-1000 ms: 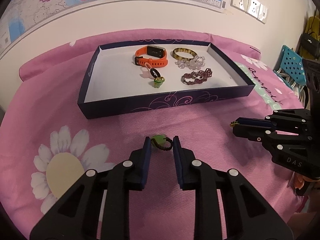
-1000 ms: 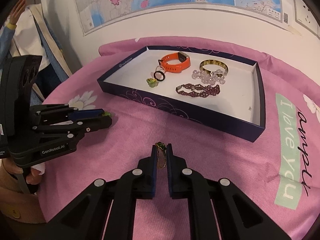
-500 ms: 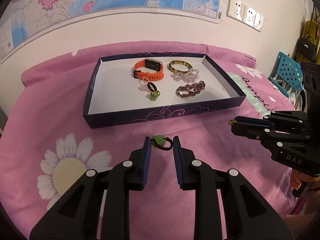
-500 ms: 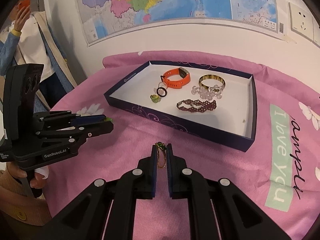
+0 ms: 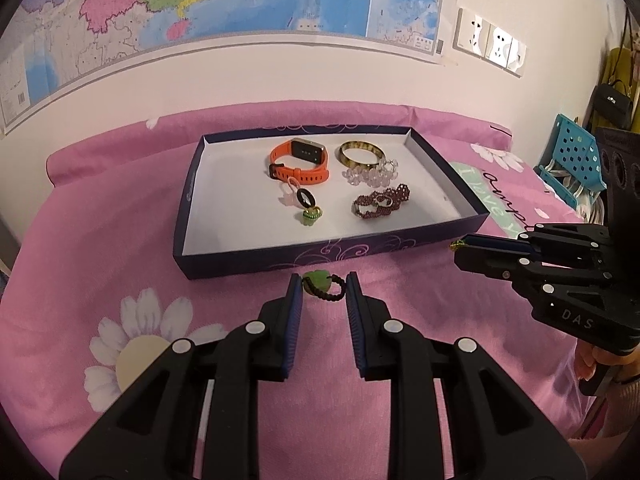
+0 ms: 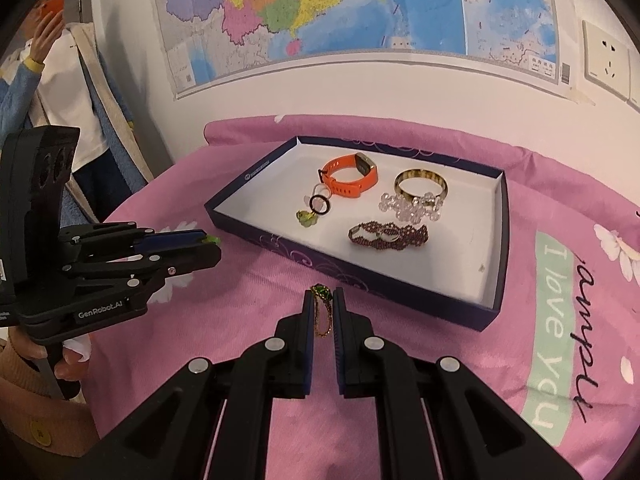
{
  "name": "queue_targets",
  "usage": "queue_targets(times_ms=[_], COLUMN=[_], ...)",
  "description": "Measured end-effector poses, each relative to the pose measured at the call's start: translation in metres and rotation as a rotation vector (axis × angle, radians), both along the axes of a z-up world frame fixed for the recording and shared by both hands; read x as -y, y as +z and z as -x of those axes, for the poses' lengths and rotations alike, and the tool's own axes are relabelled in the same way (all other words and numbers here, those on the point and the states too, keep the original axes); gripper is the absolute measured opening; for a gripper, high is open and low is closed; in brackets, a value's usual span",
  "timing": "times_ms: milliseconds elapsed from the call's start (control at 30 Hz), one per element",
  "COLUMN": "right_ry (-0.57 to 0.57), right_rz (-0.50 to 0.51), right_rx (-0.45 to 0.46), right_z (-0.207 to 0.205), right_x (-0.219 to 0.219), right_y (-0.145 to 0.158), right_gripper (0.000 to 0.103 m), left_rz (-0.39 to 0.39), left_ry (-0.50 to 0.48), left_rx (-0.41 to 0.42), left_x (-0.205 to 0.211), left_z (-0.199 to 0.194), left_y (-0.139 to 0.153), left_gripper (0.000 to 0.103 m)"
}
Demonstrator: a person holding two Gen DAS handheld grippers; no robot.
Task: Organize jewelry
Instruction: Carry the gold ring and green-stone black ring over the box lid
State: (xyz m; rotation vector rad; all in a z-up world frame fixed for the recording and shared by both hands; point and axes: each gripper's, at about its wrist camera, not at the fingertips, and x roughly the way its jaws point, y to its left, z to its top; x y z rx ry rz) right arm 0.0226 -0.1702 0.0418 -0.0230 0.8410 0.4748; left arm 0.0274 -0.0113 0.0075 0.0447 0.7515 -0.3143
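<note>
My left gripper (image 5: 322, 288) is shut on a black beaded ring with a green stone (image 5: 320, 285), held above the pink cloth just in front of the tray. My right gripper (image 6: 322, 300) is shut on a small gold chain with a green stone (image 6: 322, 308), also in front of the tray. The dark blue tray (image 5: 280, 260) holds an orange watch (image 5: 300, 160), a gold bangle (image 5: 360, 152), a clear bead bracelet (image 5: 370, 176), a maroon bead bracelet (image 5: 380, 204), a black ring (image 5: 305, 199) and a green ring (image 5: 310, 216). Each gripper shows in the other's view: the right (image 5: 460, 250) and the left (image 6: 208, 246).
A pink flowered sheet (image 5: 120, 240) covers the surface. The wall behind carries a map (image 5: 240, 0) and sockets (image 5: 492, 44). A blue perforated basket (image 5: 572, 156) stands at the far right. A person (image 6: 48, 92) stands at the left in the right wrist view.
Both grippers have lifted a little with their pieces still held; the tray now sits lower and smaller in both views. Nothing in the tray has moved.
</note>
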Motion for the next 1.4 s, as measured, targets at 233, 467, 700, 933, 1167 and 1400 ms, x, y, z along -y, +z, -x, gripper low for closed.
queue_targets(times_ms=[233, 467, 700, 933, 1167, 1400], right_ry=[-0.011, -0.014, -0.018, -0.024, -0.023, -0.025], right_rz=[0.008, 0.014, 0.018, 0.021, 0.031, 0.041], right_rx=[0.016, 0.022, 0.033, 0.036, 0.035, 0.028], right_z=[-0.009, -0.016, -0.023, -0.033, -0.045, -0.055], right_x=[0.004, 0.005, 0.006, 0.007, 0.006, 0.004], right_y=[0.004, 0.006, 0.009, 0.009, 0.009, 0.007], right_gripper=[0.007, 0.007, 0.007, 0.007, 0.007, 0.007], left_rz=[0.002, 0.002, 0.000, -0.003, 0.001, -0.007], left_ry=[0.008, 0.011, 0.013, 0.024, 0.037, 0.038], left_rx=[0.019, 0.029, 0.035, 0.042, 0.037, 0.038], left_x=[-0.001, 0.001, 0.003, 0.003, 0.000, 0.003], left_z=[-0.006, -0.014, -0.020, -0.029, -0.043, -0.051], left_y=[0.006, 0.009, 0.012, 0.013, 0.012, 0.011], left_gripper=[0.023, 0.023, 0.023, 0.023, 0.023, 0.023])
